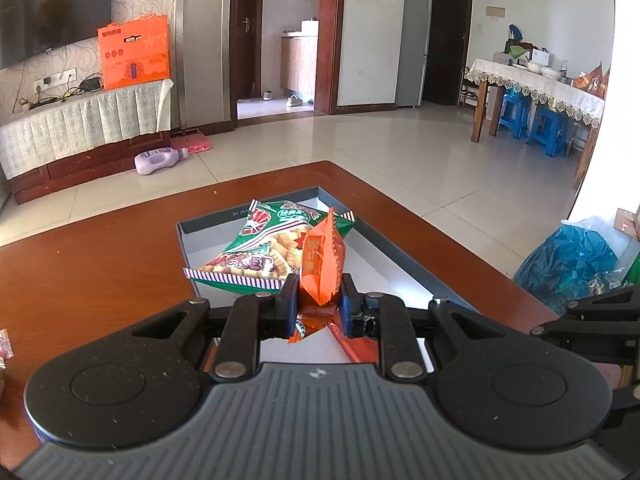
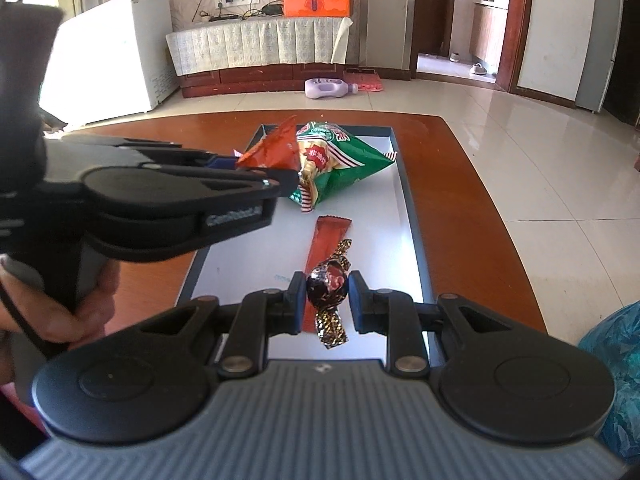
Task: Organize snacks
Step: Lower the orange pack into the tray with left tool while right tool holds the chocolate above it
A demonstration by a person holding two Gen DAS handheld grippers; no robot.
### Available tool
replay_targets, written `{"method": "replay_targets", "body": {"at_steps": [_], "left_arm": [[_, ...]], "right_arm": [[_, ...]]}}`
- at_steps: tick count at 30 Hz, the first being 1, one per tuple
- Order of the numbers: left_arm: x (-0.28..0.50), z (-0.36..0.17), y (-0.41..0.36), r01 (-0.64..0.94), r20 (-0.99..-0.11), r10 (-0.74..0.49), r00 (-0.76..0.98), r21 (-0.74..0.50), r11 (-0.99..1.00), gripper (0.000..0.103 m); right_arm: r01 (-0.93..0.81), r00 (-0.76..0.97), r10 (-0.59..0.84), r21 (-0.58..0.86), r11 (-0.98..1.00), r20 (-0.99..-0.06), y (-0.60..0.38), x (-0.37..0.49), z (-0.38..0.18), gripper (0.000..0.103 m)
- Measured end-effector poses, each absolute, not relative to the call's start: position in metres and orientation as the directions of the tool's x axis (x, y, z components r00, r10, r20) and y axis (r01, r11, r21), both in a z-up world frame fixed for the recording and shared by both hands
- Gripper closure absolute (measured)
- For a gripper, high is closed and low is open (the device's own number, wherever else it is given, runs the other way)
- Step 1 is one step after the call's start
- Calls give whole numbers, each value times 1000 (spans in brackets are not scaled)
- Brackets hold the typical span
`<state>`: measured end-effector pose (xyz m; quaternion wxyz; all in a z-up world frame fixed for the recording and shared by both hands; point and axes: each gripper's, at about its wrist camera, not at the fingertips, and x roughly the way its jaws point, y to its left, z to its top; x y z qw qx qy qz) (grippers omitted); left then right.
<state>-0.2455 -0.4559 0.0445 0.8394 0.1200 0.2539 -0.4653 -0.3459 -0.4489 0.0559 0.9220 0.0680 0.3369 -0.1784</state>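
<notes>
My left gripper (image 1: 319, 302) is shut on an orange snack packet (image 1: 322, 264) and holds it above the shallow white tray (image 1: 372, 256); it also shows in the right wrist view (image 2: 276, 154). A green cracker bag (image 1: 260, 248) lies at the tray's far end, seen also in the right wrist view (image 2: 340, 160). My right gripper (image 2: 326, 300) is shut on a dark foil-wrapped round candy (image 2: 326, 284) over the tray (image 2: 248, 256). A red stick packet (image 2: 324, 256) lies flat in the tray under the candy.
The tray rests on a reddish wooden table (image 2: 460, 208). A blue plastic bag (image 1: 568, 260) sits at the table's right. Beyond are a tiled floor, a TV cabinet (image 1: 80, 128), a purple bottle (image 2: 328, 88) on the floor, and a dining table (image 1: 536, 88) with blue stools.
</notes>
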Motion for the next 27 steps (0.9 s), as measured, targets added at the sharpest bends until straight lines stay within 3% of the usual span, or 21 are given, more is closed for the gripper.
{"method": "replay_targets", "body": {"at_steps": [27], "left_arm": [[-213,6,-507,844,-597,-697,398,-61,534,78]], "right_arm": [[360,688,-264,2,933,-676,-454,-333,46,77]]}}
